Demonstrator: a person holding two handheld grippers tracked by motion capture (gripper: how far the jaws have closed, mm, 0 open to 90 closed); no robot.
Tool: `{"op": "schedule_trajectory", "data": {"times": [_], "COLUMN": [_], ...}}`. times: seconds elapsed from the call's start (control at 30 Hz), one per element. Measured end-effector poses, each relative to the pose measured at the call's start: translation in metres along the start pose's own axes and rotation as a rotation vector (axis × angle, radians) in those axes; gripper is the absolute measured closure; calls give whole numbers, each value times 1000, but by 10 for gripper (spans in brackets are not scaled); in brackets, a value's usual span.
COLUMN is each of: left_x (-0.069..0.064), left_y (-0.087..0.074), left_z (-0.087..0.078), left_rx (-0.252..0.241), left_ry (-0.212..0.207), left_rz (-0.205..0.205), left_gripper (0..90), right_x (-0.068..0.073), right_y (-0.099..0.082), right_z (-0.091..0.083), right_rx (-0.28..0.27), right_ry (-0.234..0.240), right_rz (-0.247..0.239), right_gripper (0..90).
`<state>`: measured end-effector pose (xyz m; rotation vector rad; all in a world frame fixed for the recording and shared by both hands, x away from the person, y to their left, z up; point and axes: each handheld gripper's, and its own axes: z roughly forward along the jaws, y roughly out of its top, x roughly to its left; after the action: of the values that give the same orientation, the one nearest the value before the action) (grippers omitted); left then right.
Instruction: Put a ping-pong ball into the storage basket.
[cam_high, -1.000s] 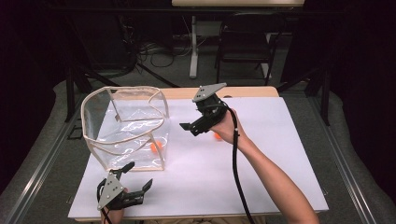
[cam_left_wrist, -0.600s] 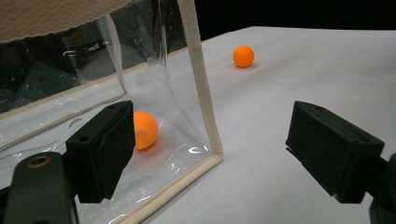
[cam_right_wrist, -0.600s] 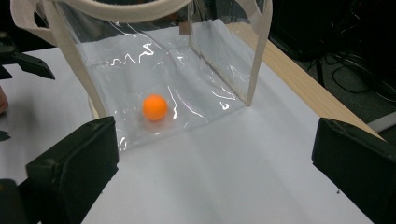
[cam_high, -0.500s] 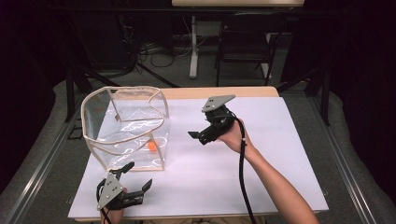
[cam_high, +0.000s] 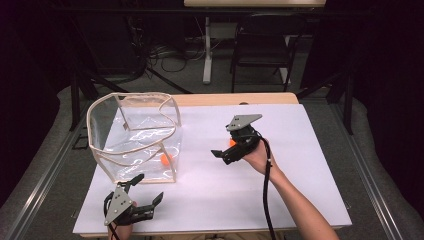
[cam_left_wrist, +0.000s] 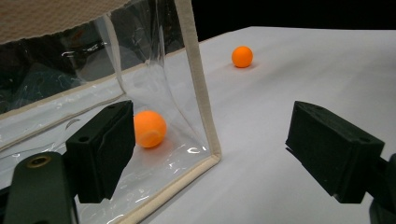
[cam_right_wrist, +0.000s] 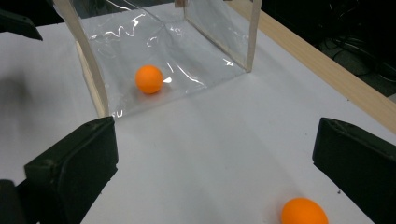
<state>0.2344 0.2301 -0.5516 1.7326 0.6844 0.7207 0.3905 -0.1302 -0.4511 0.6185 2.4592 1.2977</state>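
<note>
Nearest, at the table's front edge: left gripper (cam_high: 142, 192), jaws wide apart, empty, parked just beside the clear bag's (cam_high: 132, 150) corner. Further in, mid-table: right gripper (cam_high: 225, 155), jaws likewise spread and holding nothing, poised over the loose orange ball (cam_right_wrist: 304, 212) resting on the white sheet (cam_high: 300, 165). Step in hand, seemingly: fetching this ball for the bag. Next: lowering, centring the jaws around it, closing gently lest it roll off. Small, round, smooth, bright orange. Beyond, inside the bag: a second orange ball (cam_right_wrist: 149, 79).
</note>
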Motion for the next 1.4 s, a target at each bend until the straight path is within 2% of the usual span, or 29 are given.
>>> {"op": "schedule_trajectory", "data": {"times": [0.17,0.43,0.77,1.07,1.4], "left_x": [0,0,0,0,-2], "left_y": [0,0,0,0,0], "left_z": [0,0,-1,-2,-2], "left_rx": [0,1,-1,0,0], "left_ry": [1,-3,-2,-1,-1], "left_rz": [1,1,3,-1,7], "left_gripper": [156,157,156,156,156], "right_x": [1,1,-4,-17,-28], "right_y": [-19,-38,-52,-62,-68], "right_z": [3,4,3,5,9], "right_rx": [15,45,73,103,119], "right_ry": [1,-12,-40,-84,-111], "right_rz": [17,28,39,65,84], "right_gripper": [0,0,0,0,0]}}
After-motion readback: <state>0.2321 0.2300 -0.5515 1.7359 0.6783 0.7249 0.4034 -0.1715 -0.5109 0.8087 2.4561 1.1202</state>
